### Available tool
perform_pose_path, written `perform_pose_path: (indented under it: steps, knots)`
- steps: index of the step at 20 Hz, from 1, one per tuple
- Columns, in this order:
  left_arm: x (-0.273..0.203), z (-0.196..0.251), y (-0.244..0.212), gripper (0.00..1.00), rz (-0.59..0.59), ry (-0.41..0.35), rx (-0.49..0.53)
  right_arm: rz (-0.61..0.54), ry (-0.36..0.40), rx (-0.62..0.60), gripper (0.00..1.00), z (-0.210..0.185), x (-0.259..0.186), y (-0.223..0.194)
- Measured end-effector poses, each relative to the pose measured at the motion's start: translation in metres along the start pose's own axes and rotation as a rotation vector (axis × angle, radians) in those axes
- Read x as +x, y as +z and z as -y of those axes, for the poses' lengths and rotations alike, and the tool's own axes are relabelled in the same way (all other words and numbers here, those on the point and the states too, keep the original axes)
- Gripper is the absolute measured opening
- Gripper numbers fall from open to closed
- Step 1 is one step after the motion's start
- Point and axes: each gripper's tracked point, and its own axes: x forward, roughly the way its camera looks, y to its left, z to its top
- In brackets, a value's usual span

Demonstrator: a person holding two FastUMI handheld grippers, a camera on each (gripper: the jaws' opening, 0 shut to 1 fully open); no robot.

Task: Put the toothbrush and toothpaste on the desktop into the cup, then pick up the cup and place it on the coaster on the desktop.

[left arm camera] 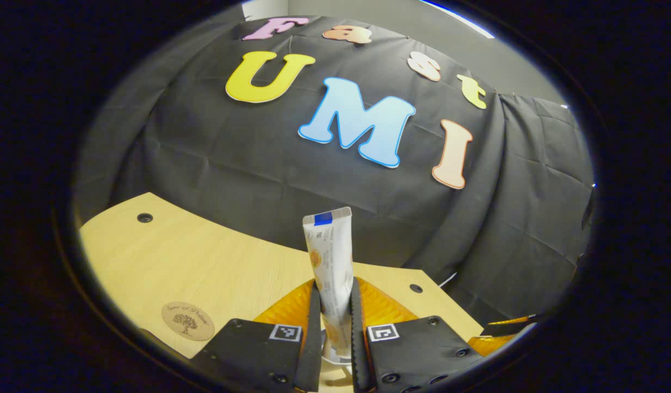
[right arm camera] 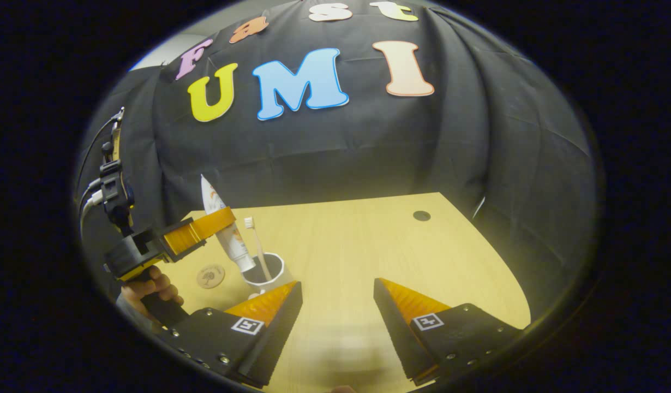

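Note:
My left gripper (left arm camera: pixel 334 288) is shut on a white toothpaste tube (left arm camera: pixel 329 256), which stands upright with its crimped end up. In the right gripper view, the left gripper (right arm camera: pixel 226 221) holds the tube (right arm camera: pixel 229 234) slanted, its cap end just inside the white cup (right arm camera: pixel 270 273). A toothbrush (right arm camera: pixel 256 245) stands in that cup, head up. The round coaster (left arm camera: pixel 187 321) lies on the table to the left of the cup, and it appears as a coaster (right arm camera: pixel 210 275) beside the cup. My right gripper (right arm camera: pixel 336 284) hangs open over the table, to the right of the cup, with nothing between its fingers.
The wooden table (right arm camera: pixel 368 245) has small round holes (right arm camera: pixel 421 215) near its back edge. The black cloth wall closes off the back and sides. A hand (right arm camera: pixel 150 292) grips the left gripper's handle at the table's left side.

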Motion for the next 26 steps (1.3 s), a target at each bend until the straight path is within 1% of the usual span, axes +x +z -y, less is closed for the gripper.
perform_pose_path:
  steps: [6,7,10,12,14,16,17,19,20,21,22,23,24,25,26]
  knots:
    - [0.013,0.011,-0.016,0.31,0.009,-0.016,0.068,-0.007,0.014,0.003,0.84,0.001,0.0,-0.002]
    - [0.013,0.011,-0.02,0.29,0.006,-0.013,0.079,-0.008,0.017,0.003,0.84,0.001,0.0,-0.002]
    - [0.017,0.008,-0.028,0.31,0.008,-0.006,0.12,-0.006,0.02,0.003,0.84,0.001,-0.001,-0.002]
    - [0.02,0.007,-0.035,0.28,-0.001,-0.005,0.139,-0.01,0.018,0.007,0.84,0.003,-0.001,-0.003]
    - [0.02,0.004,-0.043,0.28,-0.022,0.001,0.143,-0.014,0.015,0.013,0.84,0.004,0.0,-0.003]
    - [0.021,0.002,-0.05,0.35,-0.038,0.007,0.157,-0.018,0.012,0.017,0.83,0.005,0.002,-0.004]
    - [0.021,0.001,-0.052,0.34,-0.038,0.006,0.169,-0.022,0.015,0.019,0.83,0.005,0.002,-0.004]
    - [0.024,0.003,-0.054,0.36,-0.038,0.001,0.191,-0.026,0.016,0.024,0.84,0.004,0.002,-0.004]
    - [0.023,0.005,-0.053,0.35,-0.039,-0.005,0.201,-0.028,0.016,0.025,0.83,0.003,0.004,-0.005]
    - [0.023,0.009,-0.052,0.4,-0.035,-0.012,0.203,-0.032,0.017,0.027,0.83,0.002,0.005,-0.006]
    - [0.022,0.012,-0.049,0.43,-0.025,-0.022,0.202,-0.037,0.017,0.029,0.83,0.0,0.005,-0.007]
    - [0.02,0.014,-0.046,0.53,-0.016,-0.029,0.197,-0.042,0.02,0.032,0.83,-0.001,0.007,-0.007]
    - [0.02,0.017,-0.045,0.43,-0.013,-0.039,0.198,-0.045,0.022,0.034,0.84,-0.003,0.008,-0.007]
    - [0.021,0.017,-0.044,0.53,-0.014,-0.038,0.205,-0.046,0.024,0.033,0.84,-0.004,0.008,-0.008]
    - [0.02,0.019,-0.044,0.57,-0.023,-0.049,0.207,-0.047,0.023,0.029,0.84,-0.005,0.008,-0.008]
